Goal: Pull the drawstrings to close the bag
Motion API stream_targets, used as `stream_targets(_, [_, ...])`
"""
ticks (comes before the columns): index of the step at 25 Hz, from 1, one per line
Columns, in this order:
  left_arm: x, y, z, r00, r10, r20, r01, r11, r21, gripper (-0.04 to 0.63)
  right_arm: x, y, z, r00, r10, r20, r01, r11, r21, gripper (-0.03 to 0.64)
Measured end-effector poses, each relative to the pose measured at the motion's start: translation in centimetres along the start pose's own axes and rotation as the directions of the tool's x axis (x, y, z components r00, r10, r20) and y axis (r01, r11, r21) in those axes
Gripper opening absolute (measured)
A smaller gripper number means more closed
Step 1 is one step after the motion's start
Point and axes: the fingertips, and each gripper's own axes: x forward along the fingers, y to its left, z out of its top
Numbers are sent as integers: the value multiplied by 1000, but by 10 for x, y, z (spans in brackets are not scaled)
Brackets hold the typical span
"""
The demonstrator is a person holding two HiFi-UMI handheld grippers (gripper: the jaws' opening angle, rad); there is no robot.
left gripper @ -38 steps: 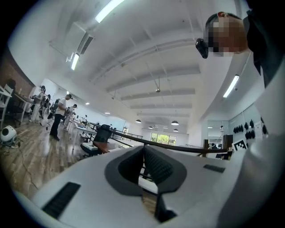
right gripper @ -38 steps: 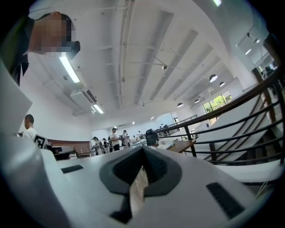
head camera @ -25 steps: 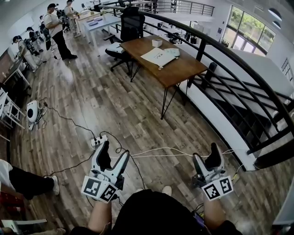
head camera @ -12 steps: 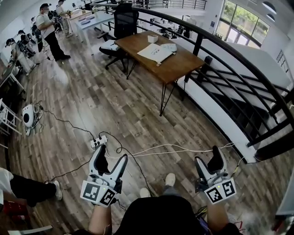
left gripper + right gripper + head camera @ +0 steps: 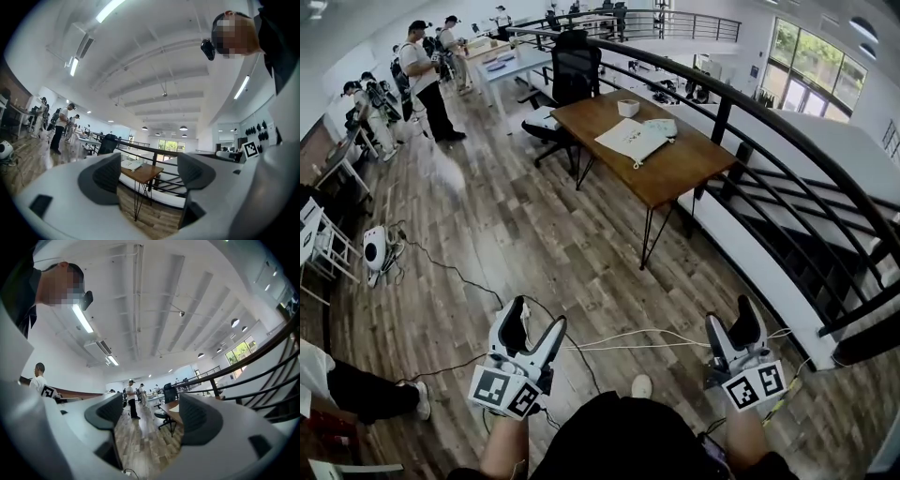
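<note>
The white drawstring bag [image 5: 631,139] lies flat on a brown wooden table [image 5: 680,173], far ahead of both grippers. My left gripper [image 5: 536,321] is held level over the wooden floor, open and empty, its jaws having just been opening. My right gripper [image 5: 730,321] is also open with nothing between its jaws, which have just been closing a little. The left gripper view shows the table [image 5: 144,171] and the bag [image 5: 131,164] small between the jaws of the left gripper [image 5: 147,174]. In the right gripper view, the right gripper [image 5: 152,417] frames the table [image 5: 169,407] in the distance.
A black office chair [image 5: 573,58] stands behind the table. A dark railing [image 5: 773,131] runs along the right. White cables [image 5: 628,337] cross the floor by my feet. A white device [image 5: 375,251] sits on the floor at left. Several people [image 5: 427,80] stand at far left.
Both grippers have moved forward over the floor as I walk. The power strip is now hidden behind the left gripper. Both grippers are still empty.
</note>
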Motion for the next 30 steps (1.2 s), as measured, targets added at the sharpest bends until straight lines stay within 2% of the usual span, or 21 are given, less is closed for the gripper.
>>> stream_targets(8, [67,-2,6,998,49,33,-49,999,8,364,48,-54,10,999,53,1,-53,999,-12,356])
stream_targets(16, [118,-24,-4,996,68,52,-66,997,-34,364,45,-108,15,998,49,-32,-49,999,6,339])
stream_targets(21, [144,-31,-10,998,52,29,-52,999,0,364,47,-136,8,999,24,-45,-23,999,24,320])
stream_targets(23, [153,-28,-17,999,51,13,-51,999,-1,364,52,-143,4,999,21,-48,-20,1000,22,279])
stream_targets(30, [211,-1,-23,1000,12,-2,-12,1000,20,364,99,-163,-1,1000,-4,-31,5,1000,14,281])
